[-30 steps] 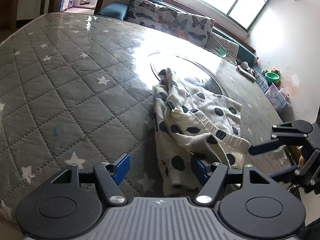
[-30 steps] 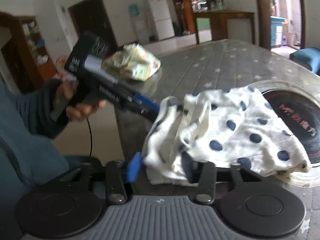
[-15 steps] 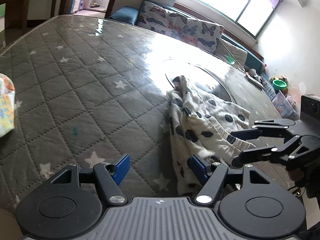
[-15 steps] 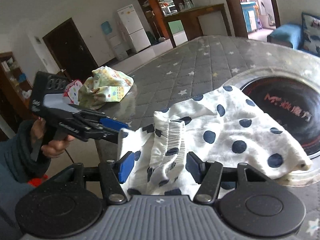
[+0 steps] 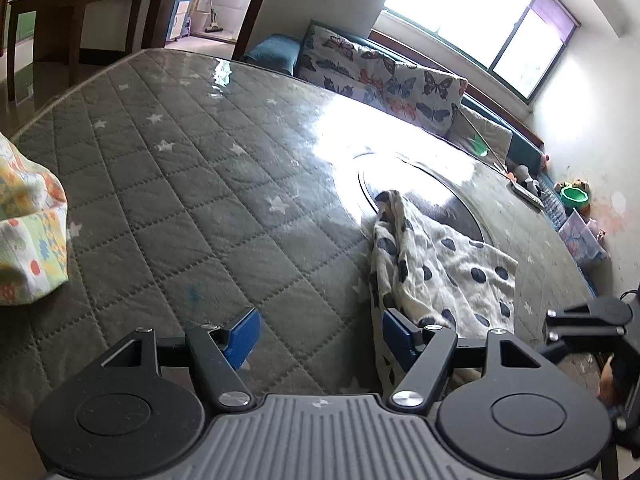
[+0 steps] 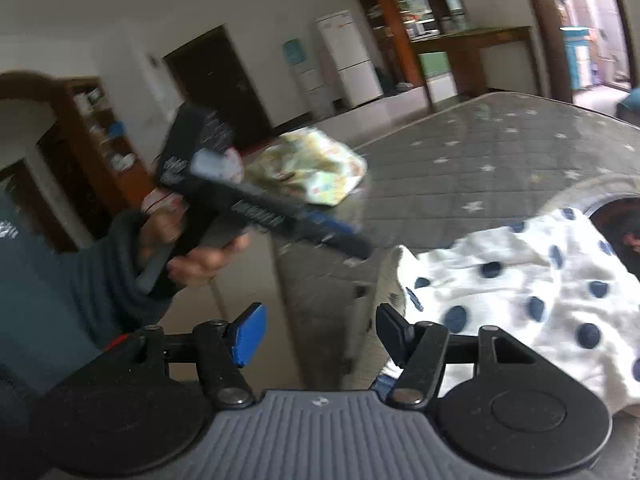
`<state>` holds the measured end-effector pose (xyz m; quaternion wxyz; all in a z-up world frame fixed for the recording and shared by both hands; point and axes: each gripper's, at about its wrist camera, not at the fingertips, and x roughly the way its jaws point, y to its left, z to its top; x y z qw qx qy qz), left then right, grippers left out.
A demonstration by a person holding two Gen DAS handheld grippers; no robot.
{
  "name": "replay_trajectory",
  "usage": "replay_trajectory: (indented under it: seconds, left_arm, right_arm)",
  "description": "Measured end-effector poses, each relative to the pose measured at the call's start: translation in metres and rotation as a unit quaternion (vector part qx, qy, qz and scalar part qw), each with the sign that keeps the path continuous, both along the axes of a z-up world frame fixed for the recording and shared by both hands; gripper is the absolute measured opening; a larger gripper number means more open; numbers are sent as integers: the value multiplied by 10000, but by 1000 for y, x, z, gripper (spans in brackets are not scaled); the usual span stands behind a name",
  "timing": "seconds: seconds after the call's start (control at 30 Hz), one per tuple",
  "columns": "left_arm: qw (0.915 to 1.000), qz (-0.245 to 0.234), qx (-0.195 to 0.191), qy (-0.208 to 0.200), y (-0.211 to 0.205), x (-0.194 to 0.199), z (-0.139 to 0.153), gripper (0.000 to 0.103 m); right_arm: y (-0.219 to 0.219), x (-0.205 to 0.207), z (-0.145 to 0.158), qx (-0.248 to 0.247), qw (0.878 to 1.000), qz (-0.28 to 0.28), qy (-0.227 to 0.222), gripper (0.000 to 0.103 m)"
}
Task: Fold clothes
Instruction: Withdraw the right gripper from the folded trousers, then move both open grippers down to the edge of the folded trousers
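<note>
Left wrist view shows the polka-dot garment (image 5: 436,272) lying rumpled on the quilted grey table (image 5: 192,184), partly over the dark round inset (image 5: 424,196), with its near edge reaching the table's front. The left gripper (image 5: 316,338) hangs with its jaws spread and nothing between them; the right-hand blue pad sits just beside the garment's near hem, and I cannot tell whether it touches. From the right wrist view, the right gripper (image 6: 320,332) is likewise spread wide and empty, with the garment's corner (image 6: 404,280) just beyond its right finger. A floral bundle (image 6: 316,172) rests further along the table.

The step in hand looks like taking a fresh hold before a fold. To do it well, each gripper should come in low and level at a separate corner of the near hem, closing on a single layer rather than a bunched wad. Pulling the two corners apart first would flatten the wrinkles, so the fold lands with edges aligned. The cloth is soft and will sag, so the lift should stay modest.
</note>
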<state>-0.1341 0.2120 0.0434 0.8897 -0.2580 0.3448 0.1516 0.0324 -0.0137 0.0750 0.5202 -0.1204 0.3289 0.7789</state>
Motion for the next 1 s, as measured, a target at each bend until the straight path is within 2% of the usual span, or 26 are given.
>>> replay_trajectory:
  seconds: [0.07, 0.3, 0.37, 0.43, 0.6, 0.67, 0.9, 1.0]
  left_arm:
    - [10000, -19, 5, -24, -1, 1, 1, 71]
    - [9998, -152, 75, -127, -5, 8, 8, 71]
    - [9995, -233, 111, -202, -9, 11, 13, 71]
    - [9989, -332, 176, -290, -14, 14, 19, 71]
    - [9966, -561, 336, -508, -28, 24, 32, 71]
    - [9953, -699, 326, -583, -33, 31, 34, 71]
    - [9949, -904, 379, -228, -48, 56, 11, 69]
    - [9954, -878, 369, -41, -49, 58, -2, 64]
  right_arm:
    - [-1, -3, 1, -2, 9999, 84, 61, 65]
    - [-10, -1, 11, 203, 9997, -134, 24, 63]
    - [-12, 3, 11, 181, 9994, -304, 4, 55]
    - [-12, 13, 7, 23, 9979, -652, -31, 39]
    - [-16, 28, -9, -178, 9939, -1066, 232, 31]
    - [-19, 33, -13, -188, 9925, -1152, 368, 31]
    - [-18, 29, -22, -332, 9914, -1269, -19, 31]
    - [-18, 20, -27, -316, 9920, -1193, -247, 31]
